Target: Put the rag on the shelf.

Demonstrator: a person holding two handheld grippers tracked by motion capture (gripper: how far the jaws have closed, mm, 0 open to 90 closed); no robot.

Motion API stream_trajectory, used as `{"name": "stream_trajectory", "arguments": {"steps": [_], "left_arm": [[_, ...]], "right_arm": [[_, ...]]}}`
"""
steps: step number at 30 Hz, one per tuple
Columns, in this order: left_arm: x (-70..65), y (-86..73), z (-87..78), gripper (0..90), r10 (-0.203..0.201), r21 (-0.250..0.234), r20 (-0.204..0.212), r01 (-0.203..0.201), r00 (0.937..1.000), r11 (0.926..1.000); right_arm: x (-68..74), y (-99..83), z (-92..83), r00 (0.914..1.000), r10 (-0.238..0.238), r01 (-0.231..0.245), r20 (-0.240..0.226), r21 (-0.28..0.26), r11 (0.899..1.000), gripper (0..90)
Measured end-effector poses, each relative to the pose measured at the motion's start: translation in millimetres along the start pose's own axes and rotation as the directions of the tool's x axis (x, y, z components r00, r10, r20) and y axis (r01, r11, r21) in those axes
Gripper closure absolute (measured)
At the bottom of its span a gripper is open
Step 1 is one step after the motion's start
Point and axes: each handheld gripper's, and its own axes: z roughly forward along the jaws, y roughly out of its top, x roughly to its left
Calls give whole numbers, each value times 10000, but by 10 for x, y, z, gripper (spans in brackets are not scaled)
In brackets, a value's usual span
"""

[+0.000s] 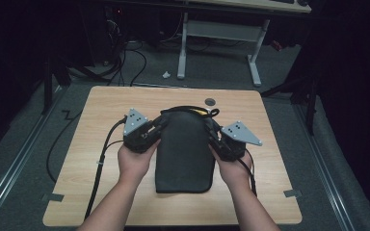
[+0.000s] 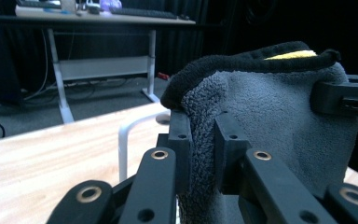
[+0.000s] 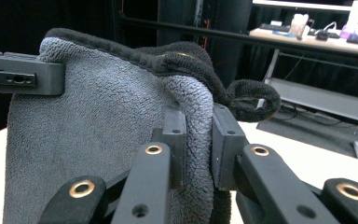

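A dark grey fleecy towel (image 1: pixel 185 159) with black trim lies on the wooden table (image 1: pixel 101 110), its far edge lifted between the two grippers. My left gripper (image 1: pixel 157 128) is shut on the towel's far left corner, and the cloth (image 2: pixel 270 121) is pinched between its jaws (image 2: pixel 203 128). My right gripper (image 1: pixel 213 131) is shut on the far right corner, with the towel (image 3: pixel 98 121) clamped in its jaws (image 3: pixel 198 126). A yellow tag (image 2: pixel 291 54) and a black hanging loop (image 3: pixel 256 100) sit at the raised top edge. A hand holds each gripper.
A small round dark disc (image 1: pixel 210 101) sits on the table just beyond the towel. A white-legged desk (image 1: pixel 183 43) stands farther back on the grey floor. Cables (image 1: pixel 101 159) trail from the left gripper off the table's front left.
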Motion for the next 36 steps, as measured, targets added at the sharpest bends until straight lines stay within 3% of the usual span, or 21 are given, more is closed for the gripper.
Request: {"name": "stream_trajectory", "arguments": {"steps": [11,14,26,36], "left_arm": [[28,385,37,799,515,-547,-120,-521,9986,9971],[43,468,89,799,471,-675,-172,-481,9987,9966],[124,657,365,802,521,-668,-672,-566,9964,9962],[253,788,616,799,624,-665,-740,-674,9953,9955]], "right_arm": [[-92,396,41,9999,67,-58,148,-626,9980,791],[-135,461,78,9997,99,-82,228,-727,9973,790],[-298,639,304,9982,354,-310,485,-896,9955,791],[-505,763,536,9984,398,-359,404,-926,9951,790]]}}
